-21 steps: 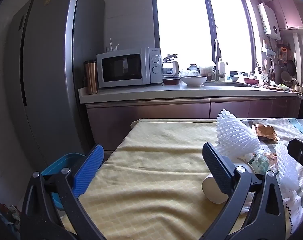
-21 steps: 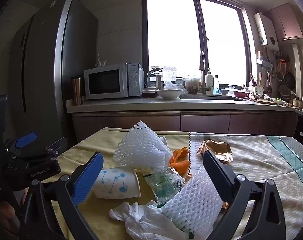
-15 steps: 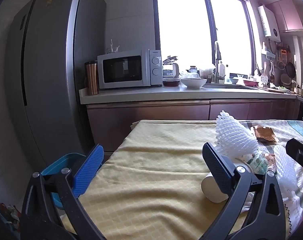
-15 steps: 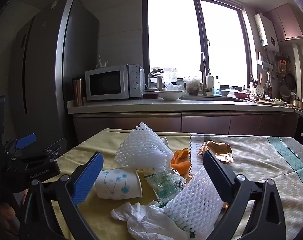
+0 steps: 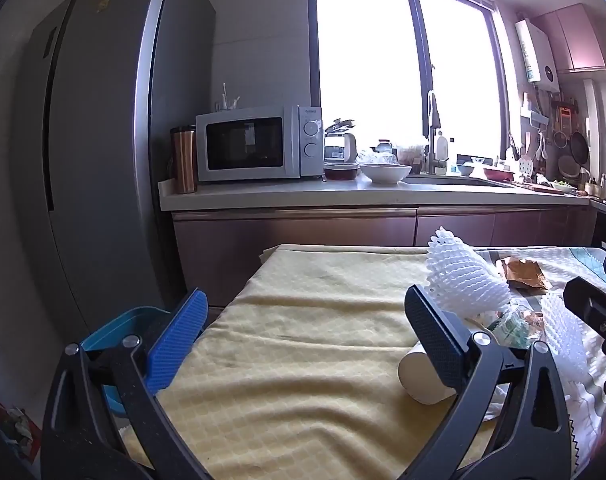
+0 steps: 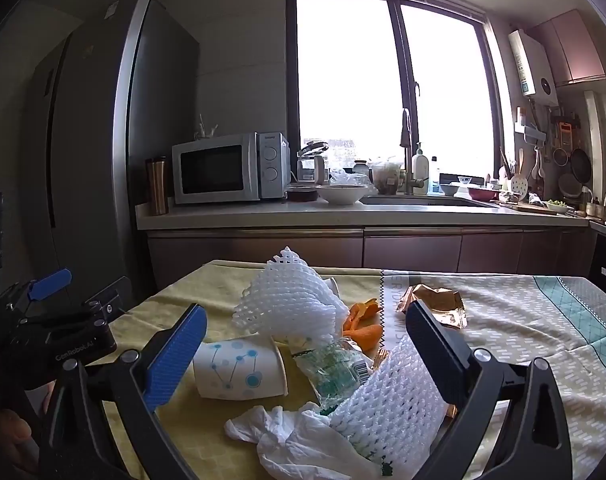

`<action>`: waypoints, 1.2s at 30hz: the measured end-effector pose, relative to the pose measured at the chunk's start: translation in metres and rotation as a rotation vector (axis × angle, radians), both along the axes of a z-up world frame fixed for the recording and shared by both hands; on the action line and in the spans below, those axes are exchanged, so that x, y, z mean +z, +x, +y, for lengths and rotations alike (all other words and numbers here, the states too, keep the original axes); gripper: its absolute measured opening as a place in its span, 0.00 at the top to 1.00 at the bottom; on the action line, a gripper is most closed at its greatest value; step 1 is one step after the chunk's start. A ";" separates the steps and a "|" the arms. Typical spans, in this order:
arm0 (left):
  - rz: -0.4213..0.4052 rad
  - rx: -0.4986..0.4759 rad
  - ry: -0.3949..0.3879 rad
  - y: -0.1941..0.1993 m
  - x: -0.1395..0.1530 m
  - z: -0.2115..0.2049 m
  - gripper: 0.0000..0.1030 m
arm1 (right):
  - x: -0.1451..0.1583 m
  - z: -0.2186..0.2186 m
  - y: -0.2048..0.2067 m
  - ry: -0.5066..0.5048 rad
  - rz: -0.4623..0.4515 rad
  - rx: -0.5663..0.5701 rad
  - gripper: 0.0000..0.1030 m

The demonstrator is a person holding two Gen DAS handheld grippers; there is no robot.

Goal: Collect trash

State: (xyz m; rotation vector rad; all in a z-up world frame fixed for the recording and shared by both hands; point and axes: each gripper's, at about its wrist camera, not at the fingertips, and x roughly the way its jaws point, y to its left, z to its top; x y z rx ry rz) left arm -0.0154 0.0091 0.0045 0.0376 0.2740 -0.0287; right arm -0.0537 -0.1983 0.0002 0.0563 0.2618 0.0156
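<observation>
A heap of trash lies on the yellow tablecloth (image 6: 191,420): a tipped paper cup (image 6: 239,370) with blue dots, two white foam fruit nets (image 6: 291,302) (image 6: 395,396), a crumpled clear wrapper (image 6: 335,364), white tissue (image 6: 299,440), orange peel (image 6: 363,322) and a gold foil wrapper (image 6: 435,304). My right gripper (image 6: 303,354) is open and empty, hovering just before the heap. My left gripper (image 5: 303,340) is open and empty over the bare cloth, left of the cup (image 5: 419,376) and the foam net (image 5: 463,280).
A blue bin (image 5: 119,332) stands on the floor past the table's left edge. A tall grey fridge (image 5: 95,152) is at the left. A counter (image 5: 343,198) with a microwave (image 5: 255,144), bowl and sink runs behind the table.
Both grippers have drifted slightly, so the scene sits a little higher and to the right in both views. The trash has not moved and both grippers stay open.
</observation>
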 end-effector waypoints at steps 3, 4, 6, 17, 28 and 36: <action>-0.003 0.001 -0.005 -0.001 -0.001 0.001 0.05 | -0.001 0.000 -0.001 0.001 -0.001 0.000 0.06; -0.005 0.001 -0.007 -0.001 -0.001 0.001 0.05 | -0.001 0.000 0.000 0.002 0.000 0.001 0.06; -0.007 0.001 -0.009 -0.001 -0.002 0.002 0.05 | 0.000 -0.001 -0.001 0.002 0.000 0.001 0.06; -0.014 0.000 -0.022 -0.004 -0.003 0.004 0.05 | 0.000 0.001 -0.001 0.002 0.003 0.005 0.06; -0.016 0.001 -0.028 -0.005 -0.003 0.004 0.05 | -0.001 0.001 0.000 0.005 0.003 0.006 0.06; -0.015 0.000 -0.031 -0.006 -0.004 0.004 0.05 | -0.002 0.001 -0.001 0.010 0.005 0.007 0.06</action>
